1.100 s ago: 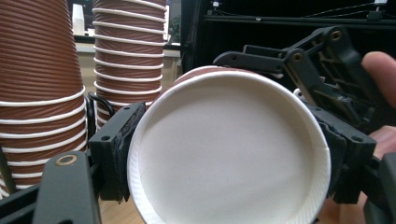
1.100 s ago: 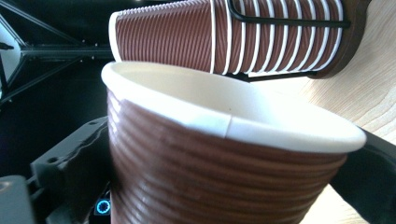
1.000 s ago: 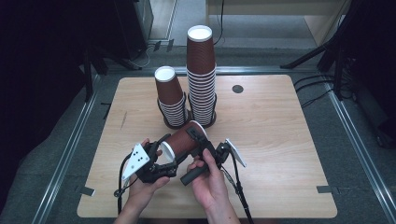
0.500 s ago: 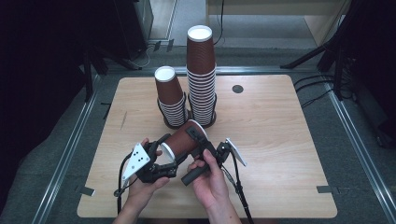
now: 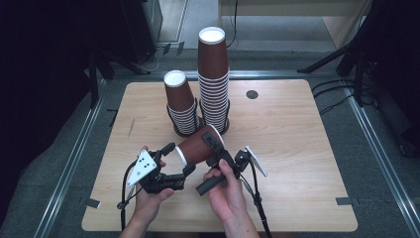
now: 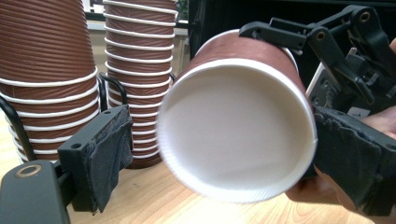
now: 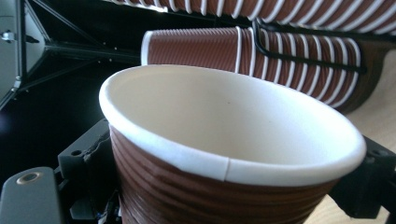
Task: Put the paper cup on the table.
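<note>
Before the cup stacks (image 5: 200, 99), right tongs (image 5: 214, 148) pinch a light, crushable paper cup (image 5: 198, 146) near its rim; left tongs (image 5: 179, 161) gape.

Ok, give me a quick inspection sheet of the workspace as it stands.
Surface: wooden table, a round dark grommet near its far edge.
Job's things: one brown paper cup held on its side above the table; two inverted cup stacks in wire holders behind it.
Clutter: nothing seen.
Grippers: right hand-held gripper shut on the cup's wall; left hand-held gripper open, its pads flanking the cup's base end, left pad apart from it.
Cables: one trails from each gripper toward the near edge.
Surroundings: grey floor, dark stands, metal rails beside the table.
</note>
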